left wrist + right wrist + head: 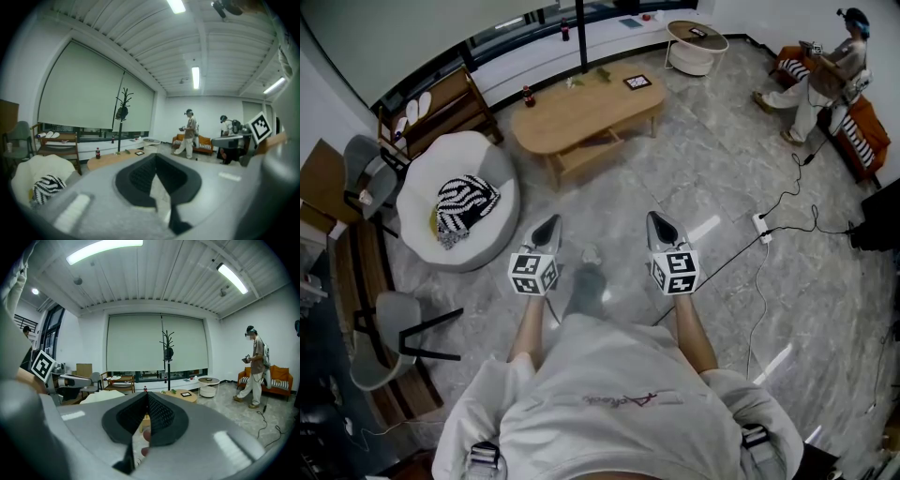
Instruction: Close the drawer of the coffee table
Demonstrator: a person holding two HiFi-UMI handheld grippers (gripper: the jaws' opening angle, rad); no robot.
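The oval wooden coffee table (pixel 586 112) stands on the far side of the floor, well ahead of both grippers. Under its top on the near side a pale wooden part (pixel 584 155) juts out toward me; it looks like the drawer, pulled out. My left gripper (pixel 548 225) and right gripper (pixel 659 223) are held side by side above the floor, pointing at the table, both shut and empty. The table also shows in the left gripper view (pixel 112 159) and in the right gripper view (pixel 180 394), small and distant past each pair of closed jaws.
A cola bottle (pixel 527 95) and a dark tablet (pixel 637 82) lie on the table. A white armchair (pixel 478 239) with a zebra cushion sits at left. A power strip (pixel 762 228) and cables cross the floor at right. A person (pixel 825 75) sits on an orange sofa.
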